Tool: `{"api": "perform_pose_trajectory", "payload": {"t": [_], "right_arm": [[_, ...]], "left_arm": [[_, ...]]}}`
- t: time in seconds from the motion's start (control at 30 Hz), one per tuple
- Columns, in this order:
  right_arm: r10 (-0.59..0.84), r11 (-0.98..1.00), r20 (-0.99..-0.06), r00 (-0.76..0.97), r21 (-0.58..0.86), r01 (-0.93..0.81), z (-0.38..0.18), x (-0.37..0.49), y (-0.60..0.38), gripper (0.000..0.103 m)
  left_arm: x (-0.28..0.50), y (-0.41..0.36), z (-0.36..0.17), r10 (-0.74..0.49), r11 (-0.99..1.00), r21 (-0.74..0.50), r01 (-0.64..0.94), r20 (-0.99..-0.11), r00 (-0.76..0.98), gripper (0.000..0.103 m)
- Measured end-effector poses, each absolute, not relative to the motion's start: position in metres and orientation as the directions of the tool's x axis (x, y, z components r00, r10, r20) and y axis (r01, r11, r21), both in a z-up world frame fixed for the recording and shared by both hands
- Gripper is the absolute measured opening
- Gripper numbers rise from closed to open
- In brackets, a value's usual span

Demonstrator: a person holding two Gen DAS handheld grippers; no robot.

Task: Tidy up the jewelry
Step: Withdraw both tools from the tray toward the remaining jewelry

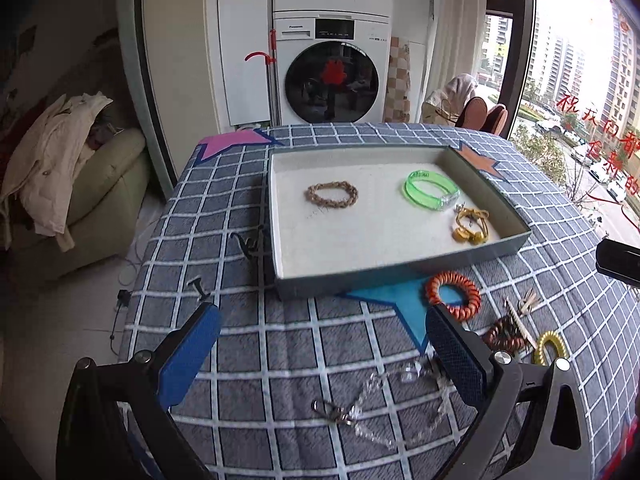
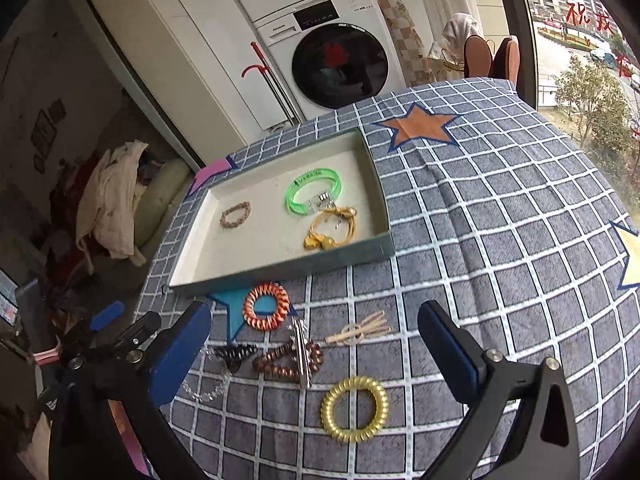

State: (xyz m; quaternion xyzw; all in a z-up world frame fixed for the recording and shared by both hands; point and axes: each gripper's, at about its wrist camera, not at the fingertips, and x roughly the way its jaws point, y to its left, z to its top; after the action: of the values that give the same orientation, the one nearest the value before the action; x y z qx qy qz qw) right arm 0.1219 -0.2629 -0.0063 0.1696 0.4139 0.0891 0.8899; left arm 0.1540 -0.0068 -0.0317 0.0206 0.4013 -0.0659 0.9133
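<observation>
Surface: checked grey-blue tablecloth (image 2: 500, 240) with coloured star patches, a washing machine (image 1: 332, 68) behind.
Tray: shallow rectangular tray (image 1: 400, 270), pale grainy floor, long axis running left to right across the left wrist view.
In tray: braided tan bracelet (image 1: 332, 195), glossy green bangle (image 1: 430, 190), knotted yellow cord bracelet (image 1: 472, 226).
On cloth: orange coil tie (image 2: 266, 306), yellow coil tie (image 2: 355, 408), brown coil tie (image 2: 286, 362), clear bead chain (image 1: 400, 412).
Left gripper (image 1: 320, 356): jaws wide apart, empty.
Right gripper (image 2: 316, 350): spread wide, empty.
</observation>
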Motion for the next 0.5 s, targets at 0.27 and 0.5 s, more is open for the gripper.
{"api": "perform_pose_trajectory", "payload": {"t": [0.27,0.5], "right_arm": [[0.235,0.957,-0.796,0.557,0.290,0.010,-0.050,0.086,-0.255,0.103],[0.181,0.975,-0.822,0.540,0.220,0.009,-0.061,0.077,-0.249,0.103]], "left_arm": [[0.119,-0.003,-0.068,-0.073,0.994,-0.010,0.107,-0.793,0.605,0.103],[0.114,-0.004,-0.070,-0.055,0.993,0.018,0.113,-0.790,0.610,0.103]]}}
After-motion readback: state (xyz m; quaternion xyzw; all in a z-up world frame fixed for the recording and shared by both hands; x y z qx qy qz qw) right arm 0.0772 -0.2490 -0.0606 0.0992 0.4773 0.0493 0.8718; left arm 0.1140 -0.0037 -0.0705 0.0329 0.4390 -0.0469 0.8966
